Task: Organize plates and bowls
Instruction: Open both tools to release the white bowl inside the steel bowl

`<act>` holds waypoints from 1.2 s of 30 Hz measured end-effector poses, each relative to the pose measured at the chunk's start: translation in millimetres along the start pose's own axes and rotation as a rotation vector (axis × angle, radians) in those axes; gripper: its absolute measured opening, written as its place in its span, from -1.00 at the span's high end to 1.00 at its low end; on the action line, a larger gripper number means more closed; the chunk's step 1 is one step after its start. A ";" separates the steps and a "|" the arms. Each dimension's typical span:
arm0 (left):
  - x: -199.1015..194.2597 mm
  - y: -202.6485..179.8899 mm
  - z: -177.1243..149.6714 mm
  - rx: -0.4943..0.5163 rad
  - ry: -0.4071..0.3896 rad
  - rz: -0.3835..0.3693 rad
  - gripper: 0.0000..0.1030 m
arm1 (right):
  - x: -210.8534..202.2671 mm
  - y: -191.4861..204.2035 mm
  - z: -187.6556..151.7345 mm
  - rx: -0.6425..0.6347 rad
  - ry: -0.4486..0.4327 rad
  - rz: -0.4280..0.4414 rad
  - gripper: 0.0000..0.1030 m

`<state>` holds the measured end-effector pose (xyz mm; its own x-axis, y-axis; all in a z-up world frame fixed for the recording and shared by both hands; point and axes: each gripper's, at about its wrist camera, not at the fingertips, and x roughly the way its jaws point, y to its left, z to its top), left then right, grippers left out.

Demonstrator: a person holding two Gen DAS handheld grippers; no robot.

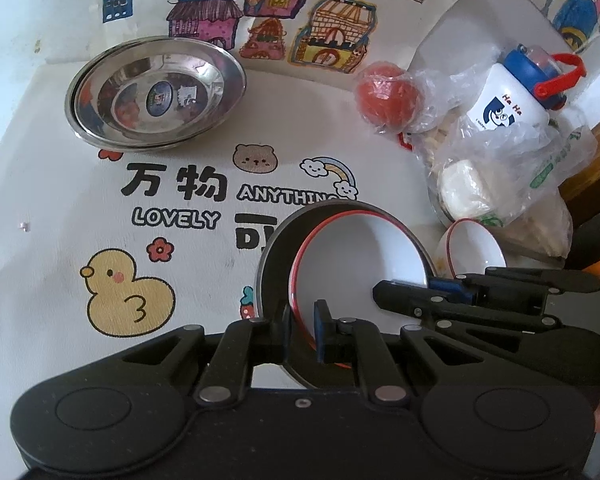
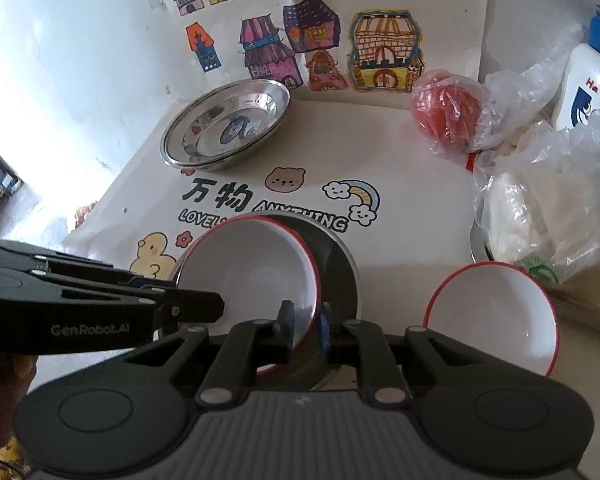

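Left claw (image 1: 303,330), in the left wrist view, is clamping the near rim of the dark bowl (image 1: 274,268), one pad outside the wall and one inside, next to the red-rimmed white bowl (image 1: 360,260) that is sitting tilted within it. The right claw (image 1: 396,288) is reaching in from the right, its tips at that white bowl's edge. Because the inner bowl is leaning rather than lying flat, I judge it may be sliding or tipping out if the dark bowl gets lifted unevenly. A second white bowl (image 1: 476,248) is standing just right of the pair, close enough to be getting knocked. Farther back, two nested steel plates (image 1: 154,92) are resting on the desk (image 1: 40,208), which is wearing a pale cartoon cloth with a duck and lettering.

Seen from the right wrist view, the right claw (image 2: 306,330) is straddling the white bowl's (image 2: 248,272) rim with only a narrow gap; I cannot tell whether the pads are actually pressing. A loose hold there could be letting the bowl drop back and clatter inside the dark bowl (image 2: 340,276). The left claw (image 2: 216,304) is coming in from the left. The spare white bowl (image 2: 492,316) is sitting to the right, beside crinkled plastic bags (image 2: 540,208) and a wrapped tomato (image 2: 446,116). Behind the steel plates (image 2: 228,126), a drawing of houses (image 2: 320,40) is leaning against a white wall.
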<state>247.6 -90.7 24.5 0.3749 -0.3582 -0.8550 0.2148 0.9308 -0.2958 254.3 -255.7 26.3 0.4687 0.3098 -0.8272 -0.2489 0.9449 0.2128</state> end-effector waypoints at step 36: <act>-18.8 -4.5 -7.7 0.043 -0.048 0.001 0.32 | -24.5 8.8 -1.9 -0.037 -0.038 -0.028 0.26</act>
<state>232.7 -87.6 38.7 0.4177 -0.3616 -0.8336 0.2524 0.9275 -0.2759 239.0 -255.2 47.4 0.5080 0.2874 -0.8120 -0.2656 0.9490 0.1697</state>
